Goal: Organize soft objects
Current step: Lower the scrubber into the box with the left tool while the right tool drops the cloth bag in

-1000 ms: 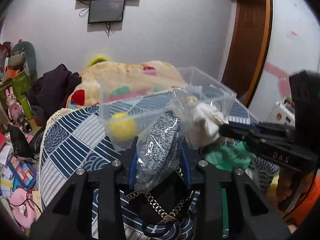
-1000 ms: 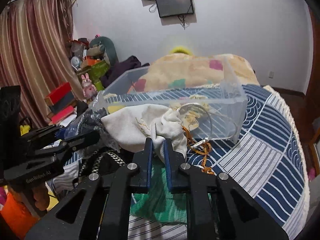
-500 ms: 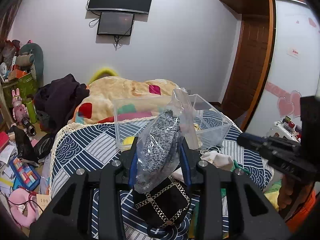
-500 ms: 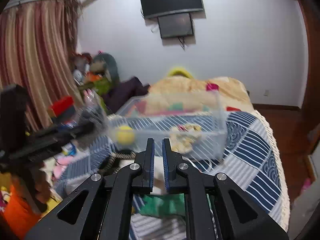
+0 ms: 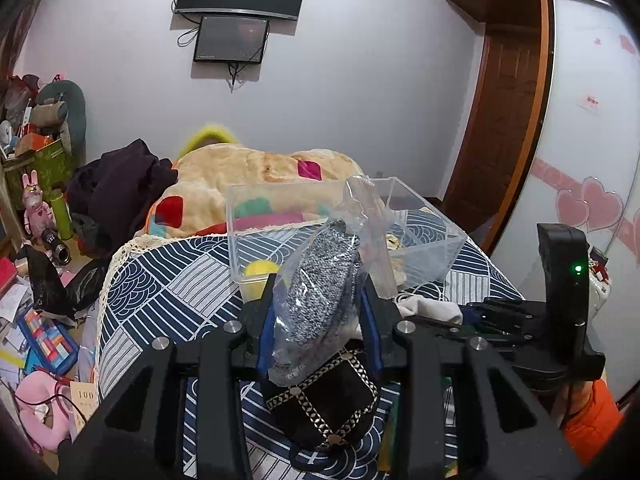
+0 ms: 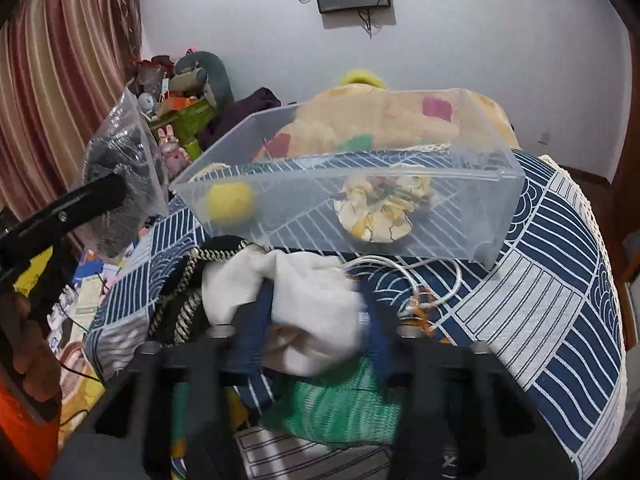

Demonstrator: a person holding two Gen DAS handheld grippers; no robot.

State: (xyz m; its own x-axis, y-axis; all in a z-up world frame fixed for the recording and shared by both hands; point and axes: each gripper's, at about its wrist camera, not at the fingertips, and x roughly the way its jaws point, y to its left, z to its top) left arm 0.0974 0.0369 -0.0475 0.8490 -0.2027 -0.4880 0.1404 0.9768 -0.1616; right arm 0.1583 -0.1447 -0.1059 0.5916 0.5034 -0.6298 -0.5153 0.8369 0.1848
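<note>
A bed with a navy-and-white patterned cover (image 6: pixel 552 292) carries a clear plastic bin (image 6: pixel 400 216). The left gripper (image 5: pixel 318 312) clamps a clear plastic bag of grey knit (image 5: pixel 320 288); the right gripper (image 6: pixel 316 320) straddles a white cloth pouch (image 6: pixel 316 300), jaws apart.

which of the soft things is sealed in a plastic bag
The grey knit item, held in the left tongs. The white cloth and green cloth are bare.

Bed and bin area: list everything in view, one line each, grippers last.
clear bin: 1, transparent, on bedspread
yellow ball: 1, in bin, left end
floral pouch: 1, cream-yellow, in bin
bagged grey knit: 1, between left fingers
white cloth: 1, between right fingers
black chain bag: 1, on bed
green knit: 1, under white cloth
bedspread: 1, navy-white
left gripper: shut on bag
right gripper: open around cloth, blurred
</note>
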